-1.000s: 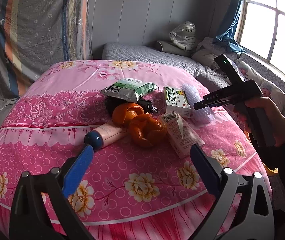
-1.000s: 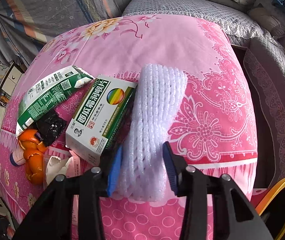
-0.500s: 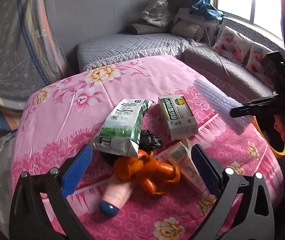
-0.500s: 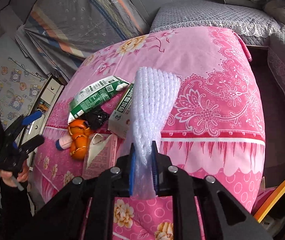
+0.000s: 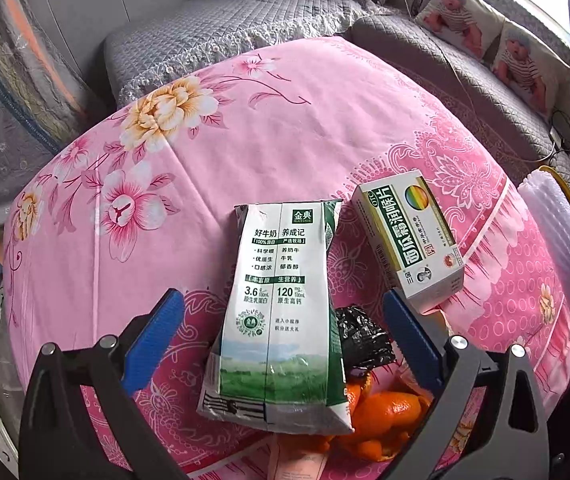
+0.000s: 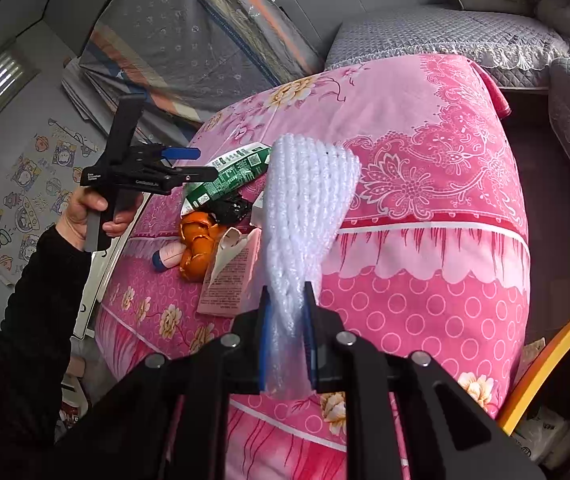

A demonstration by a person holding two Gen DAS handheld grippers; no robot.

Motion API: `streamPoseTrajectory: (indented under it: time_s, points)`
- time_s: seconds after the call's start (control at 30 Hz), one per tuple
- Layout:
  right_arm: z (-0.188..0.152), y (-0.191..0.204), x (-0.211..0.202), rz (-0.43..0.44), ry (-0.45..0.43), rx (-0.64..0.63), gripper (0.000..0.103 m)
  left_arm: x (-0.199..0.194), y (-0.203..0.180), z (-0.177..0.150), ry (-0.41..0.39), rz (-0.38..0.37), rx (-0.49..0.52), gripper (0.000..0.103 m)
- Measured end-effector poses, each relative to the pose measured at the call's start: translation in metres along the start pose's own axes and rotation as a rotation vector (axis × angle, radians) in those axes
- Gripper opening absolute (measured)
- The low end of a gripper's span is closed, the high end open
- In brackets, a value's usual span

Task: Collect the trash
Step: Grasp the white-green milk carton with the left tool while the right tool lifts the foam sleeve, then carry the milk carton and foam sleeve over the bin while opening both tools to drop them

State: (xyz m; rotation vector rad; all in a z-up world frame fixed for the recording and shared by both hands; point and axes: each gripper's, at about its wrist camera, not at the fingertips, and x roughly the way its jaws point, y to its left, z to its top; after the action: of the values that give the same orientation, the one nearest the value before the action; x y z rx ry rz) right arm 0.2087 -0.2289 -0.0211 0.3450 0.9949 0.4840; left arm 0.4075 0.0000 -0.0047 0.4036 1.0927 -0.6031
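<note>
My right gripper [image 6: 287, 312] is shut on a white foam net sleeve [image 6: 305, 208] and holds it lifted above the pink table edge; the sleeve also shows in the left wrist view [image 5: 557, 220]. My left gripper [image 5: 281, 320] is open and hovers over a flattened green-and-white milk carton [image 5: 281, 300], one finger on each side. It also shows in the right wrist view [image 6: 183, 164]. Under and beside the carton lie orange peel [image 5: 385, 412], a black wrapper [image 5: 361, 340] and a green-white medicine box [image 5: 409, 236].
A pink floral cloth covers the round table [image 5: 285, 120]. A torn pink carton [image 6: 229, 276] and a pink tube with a blue cap [image 6: 167, 256] lie near the peel. A yellow-rimmed bin [image 6: 545, 364] stands at the lower right. A grey sofa [image 5: 245, 28] is behind.
My right gripper closed on the foam sleeve and lifted it off the table toward the right. My left gripper moved forward and down over the milk carton.
</note>
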Motion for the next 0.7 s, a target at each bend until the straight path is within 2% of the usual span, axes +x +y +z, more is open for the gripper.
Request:
streamPoseTrajectory:
  time_s: [0.07,0.17,0.3,0.33,0.37,0.4,0.43,0.53,0.7]
  points:
    - [0.0,0.0,0.002,0.01,0.008,-0.001,0.013,0.007,-0.001,0.003,0.024,0.0,0.006,0.095]
    - [0.001,0.002,0.006,0.01,0.012,-0.005,0.013,0.019,-0.005,0.006,0.061,0.039,0.031,0.095]
    - [-0.001,0.002,0.008,0.016,0.014,0.0,0.013,0.031,0.001,0.007,0.095,0.049,0.006,0.094]
    - [-0.002,0.002,0.007,0.016,0.014,0.002,0.013,0.033,0.002,0.007,0.101,0.047,-0.001,0.086]
    - [-0.002,0.002,0.007,0.014,0.014,0.005,0.013,0.036,0.004,0.007,0.112,0.044,-0.009,0.069]
    - [-0.002,0.001,0.006,0.011,0.013,0.006,0.013,0.039,0.005,0.006,0.13,0.035,-0.022,0.062]
    - [-0.003,0.001,0.005,0.009,0.012,0.007,0.013,0.04,0.007,0.006,0.136,0.039,-0.036,0.061]
    - [-0.004,0.001,0.001,0.01,0.004,0.015,0.013,0.038,0.009,0.004,0.116,0.037,-0.049,0.059]
    - [-0.007,0.008,-0.004,0.013,0.001,0.005,0.013,0.009,0.023,-0.003,0.022,-0.004,-0.128,0.058]
